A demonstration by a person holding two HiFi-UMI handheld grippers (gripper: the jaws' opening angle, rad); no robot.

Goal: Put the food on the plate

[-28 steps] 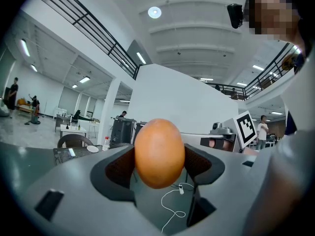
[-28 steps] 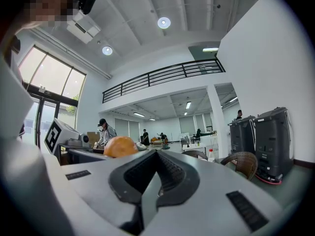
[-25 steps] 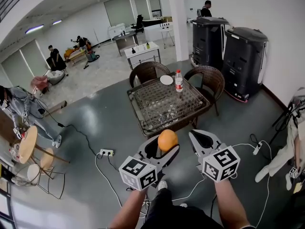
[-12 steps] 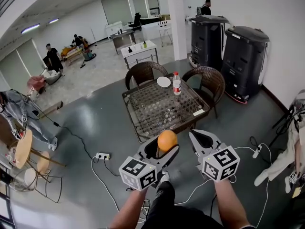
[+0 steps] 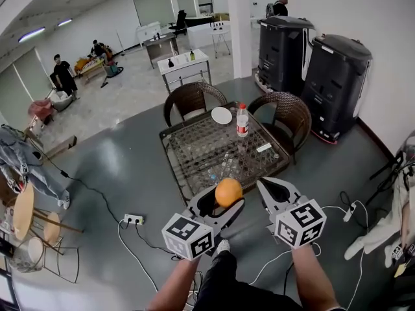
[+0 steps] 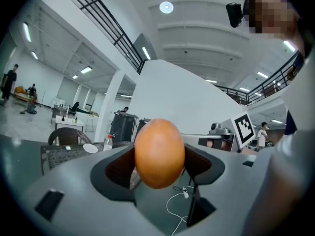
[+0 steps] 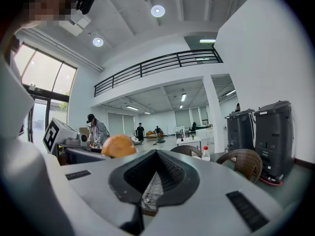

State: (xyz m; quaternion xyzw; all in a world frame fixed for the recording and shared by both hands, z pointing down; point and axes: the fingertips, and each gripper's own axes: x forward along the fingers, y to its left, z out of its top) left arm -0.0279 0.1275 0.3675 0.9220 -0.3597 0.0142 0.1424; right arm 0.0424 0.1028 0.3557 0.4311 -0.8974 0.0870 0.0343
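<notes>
An orange (image 5: 228, 192) is clamped between the jaws of my left gripper (image 5: 222, 203), held up in the air in front of me; it fills the middle of the left gripper view as the orange (image 6: 159, 153). A small white plate (image 5: 221, 115) lies at the far edge of a glass-topped wicker table (image 5: 194, 164) a few steps ahead, seen small as the plate (image 6: 90, 148). My right gripper (image 5: 269, 188) hovers beside the left one, jaws shut on nothing (image 7: 156, 154). The orange (image 7: 118, 145) shows to its left.
A water bottle (image 5: 242, 120) stands next to the plate, and a small white card (image 5: 263, 148) lies on the table. Two wicker chairs (image 5: 192, 99) stand behind the table, two tall black machines (image 5: 334, 86) at the right wall. Cables and a power strip (image 5: 131, 220) cross the floor. People stand far back.
The table with the plate has drifted a little nearer and lower in the head view as the person moves. Both grippers keep their pose, the orange still held.
</notes>
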